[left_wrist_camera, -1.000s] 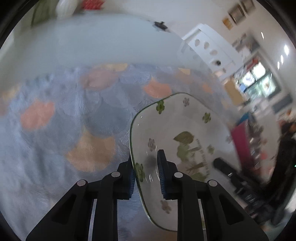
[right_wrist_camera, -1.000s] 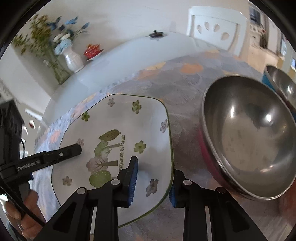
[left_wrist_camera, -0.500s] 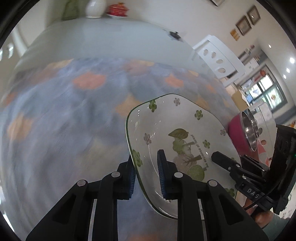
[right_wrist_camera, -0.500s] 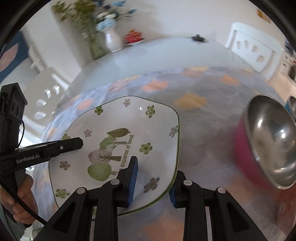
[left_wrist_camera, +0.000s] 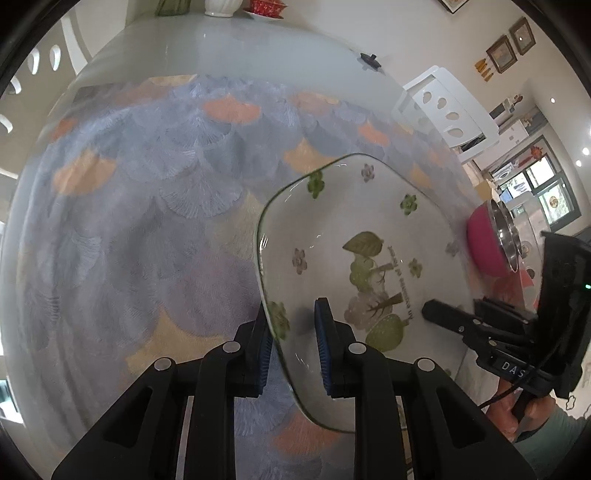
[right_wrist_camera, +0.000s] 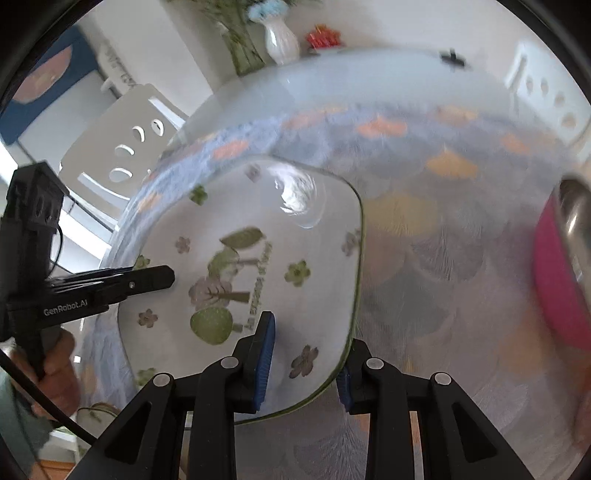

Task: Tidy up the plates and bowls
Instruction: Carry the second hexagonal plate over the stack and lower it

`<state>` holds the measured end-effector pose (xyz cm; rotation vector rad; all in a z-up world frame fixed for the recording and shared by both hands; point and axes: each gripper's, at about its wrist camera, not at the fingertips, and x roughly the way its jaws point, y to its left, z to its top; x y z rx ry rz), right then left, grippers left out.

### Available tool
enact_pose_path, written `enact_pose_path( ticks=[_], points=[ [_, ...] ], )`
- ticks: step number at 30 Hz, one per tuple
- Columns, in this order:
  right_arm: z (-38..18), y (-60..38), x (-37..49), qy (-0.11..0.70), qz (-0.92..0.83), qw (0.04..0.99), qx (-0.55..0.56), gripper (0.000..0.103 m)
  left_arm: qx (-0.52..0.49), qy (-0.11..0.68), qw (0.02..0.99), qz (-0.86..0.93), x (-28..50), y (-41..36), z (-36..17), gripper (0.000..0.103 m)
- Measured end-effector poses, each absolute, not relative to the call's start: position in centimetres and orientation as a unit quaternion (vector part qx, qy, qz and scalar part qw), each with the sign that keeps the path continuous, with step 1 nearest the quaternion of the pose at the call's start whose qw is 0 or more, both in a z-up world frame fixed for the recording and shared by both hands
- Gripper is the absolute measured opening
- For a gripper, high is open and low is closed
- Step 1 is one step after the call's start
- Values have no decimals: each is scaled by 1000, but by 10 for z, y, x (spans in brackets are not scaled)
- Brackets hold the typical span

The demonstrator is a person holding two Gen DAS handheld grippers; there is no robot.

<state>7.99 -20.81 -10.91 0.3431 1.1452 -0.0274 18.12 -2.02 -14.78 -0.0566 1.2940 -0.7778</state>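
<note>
Plate (left_wrist_camera: 354,236) over tablecloth (left_wrist_camera: 147,206), bowl (left_wrist_camera: 487,240) right, vase (right_wrist_camera: 280,40) behind

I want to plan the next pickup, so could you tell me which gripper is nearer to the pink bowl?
Right. The right gripper grips the plate edge facing the pink bowl; the left gripper grips the opposite edge, the plate lying between.

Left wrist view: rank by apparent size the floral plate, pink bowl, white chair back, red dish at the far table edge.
1. floral plate, though it is nearest the camera, which inflates it
2. white chair back
3. pink bowl, partly cut off, so close to the chair
4. red dish, far away
</note>
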Motion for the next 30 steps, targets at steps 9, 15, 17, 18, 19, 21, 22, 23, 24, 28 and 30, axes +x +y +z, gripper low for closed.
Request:
enact_pose_path(
  ticks=[9, 15, 17, 18, 19, 21, 22, 23, 24, 28, 30],
  points=[
    [-103, -221, 81, 549, 24, 820, 160, 28, 42, 544, 746, -382, 171, -35, -121, 19],
    [-91, -220, 84, 536, 34, 834, 127, 28, 31, 528, 760, -377, 167, -26, -103, 18],
    [-92, -220, 84, 530, 36, 838, 122, 28, 33, 519, 767, -375, 162, -21, -92, 18],
    [-92, -220, 84, 526, 37, 841, 119, 28, 34, 513, 771, -375, 158, -18, -84, 18],
    [-89, -220, 83, 521, 39, 844, 116, 28, 33, 509, 774, -375, 155, -15, -76, 18],
    [-85, -218, 81, 513, 42, 850, 112, 28, 30, 499, 781, -374, 148, -8, -61, 18],
    [-83, -217, 79, 508, 44, 853, 110, 28, 27, 493, 786, -373, 143, -3, -52, 18],
    [-75, -214, 76, 503, 46, 856, 108, 28, 22, 487, 790, -371, 137, 3, -42, 18],
    [-66, -210, 72, 498, 47, 859, 106, 28, 19, 483, 793, -370, 132, 9, -34, 18],
    [-30, -187, 49, 481, 49, 871, 92, 28, 15, 468, 805, -363, 105, 28, -7, 18],
    [-16, -176, 34, 477, 51, 873, 87, 28, 11, 465, 808, -361, 90, 39, 2, 18]
  ],
)
